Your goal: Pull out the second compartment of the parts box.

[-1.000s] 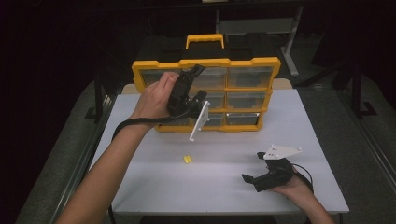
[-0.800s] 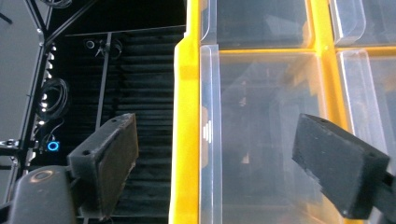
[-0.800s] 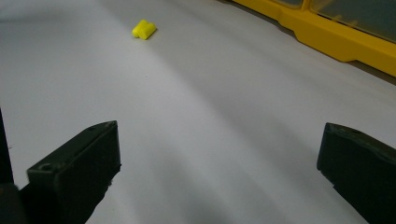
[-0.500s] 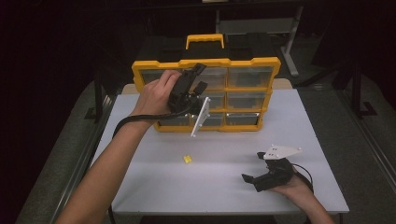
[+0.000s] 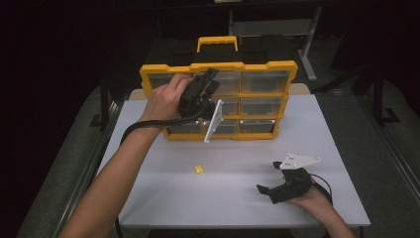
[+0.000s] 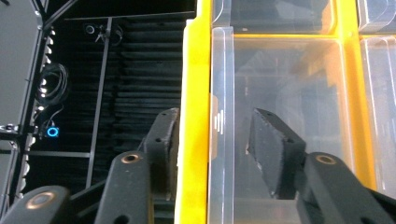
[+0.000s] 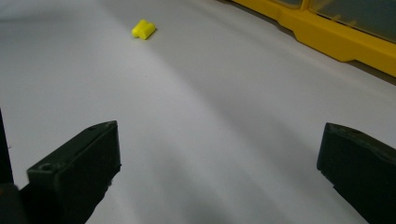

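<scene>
While the left gripper [image 5: 210, 84] is held up against the yellow organiser case [image 5: 292, 69] standing at the far side of the surface [image 5: 237, 198], its fingers have just been closing and now stand partly closed astride the case's edge. In the left gripper view, 1 finger [image 6: 163, 140] lies outside the yellow frame and the other [image 6: 275, 149] sits in front of a clear drawer [image 6: 289, 93]; the frame post and the drawer's ribbed pull tab [image 6: 218, 121] lie between them. Whether the pads already press cannot be told, as a gap shows beside the inner finger.

The right gripper [image 5: 270, 191] rests low on the surface near the person, fingers wide apart and holding nothing. A small yellow piece [image 7: 144, 29] lies ahead of those fingers, well apart from them, with the case's base beyond.

Judgement: the step in hand is taking hold of the drawer at the case's left column in order to draw it out. The next move calls for the fingers to finish closing on the tab or drawer front rather than the fixed frame, then a straight pull outward; a grip on the frame would tip the upright case.
</scene>
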### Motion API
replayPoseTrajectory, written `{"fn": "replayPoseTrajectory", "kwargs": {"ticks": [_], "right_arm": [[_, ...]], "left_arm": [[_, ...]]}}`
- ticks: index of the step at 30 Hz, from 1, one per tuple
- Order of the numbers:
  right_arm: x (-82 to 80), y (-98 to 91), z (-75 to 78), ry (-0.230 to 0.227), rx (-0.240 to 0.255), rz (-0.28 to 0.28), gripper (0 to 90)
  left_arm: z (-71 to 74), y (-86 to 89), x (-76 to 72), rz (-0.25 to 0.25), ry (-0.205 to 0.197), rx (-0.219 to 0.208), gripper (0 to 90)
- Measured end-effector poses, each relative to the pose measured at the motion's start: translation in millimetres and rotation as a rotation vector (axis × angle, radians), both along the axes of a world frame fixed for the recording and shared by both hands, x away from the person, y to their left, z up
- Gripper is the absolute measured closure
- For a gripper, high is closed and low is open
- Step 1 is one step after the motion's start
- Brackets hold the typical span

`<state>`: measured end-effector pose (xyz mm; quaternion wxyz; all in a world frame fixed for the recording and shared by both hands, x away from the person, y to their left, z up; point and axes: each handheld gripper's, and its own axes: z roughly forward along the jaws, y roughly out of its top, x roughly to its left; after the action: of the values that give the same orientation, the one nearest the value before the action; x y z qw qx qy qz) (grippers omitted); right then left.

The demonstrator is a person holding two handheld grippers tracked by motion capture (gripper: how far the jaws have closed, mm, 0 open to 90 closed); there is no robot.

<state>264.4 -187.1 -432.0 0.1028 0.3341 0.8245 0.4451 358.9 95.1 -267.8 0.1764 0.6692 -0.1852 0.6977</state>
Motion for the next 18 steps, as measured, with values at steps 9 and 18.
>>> {"fn": "replayPoseTrajectory", "kwargs": {"ticks": [9, 18], "right_arm": [[0.1, -0.1, 0.0, 0.000, 0.000, 0.000, 0.0], [0.0, -0.2, 0.1, -0.002, 0.000, 0.001, 0.0]], "left_arm": [[1.1, -1.1, 0.0, 0.013, 0.005, -0.001, 65.0], [1.9, -2.4, 0.1, 0.019, 0.017, 0.001, 71.0]]}}
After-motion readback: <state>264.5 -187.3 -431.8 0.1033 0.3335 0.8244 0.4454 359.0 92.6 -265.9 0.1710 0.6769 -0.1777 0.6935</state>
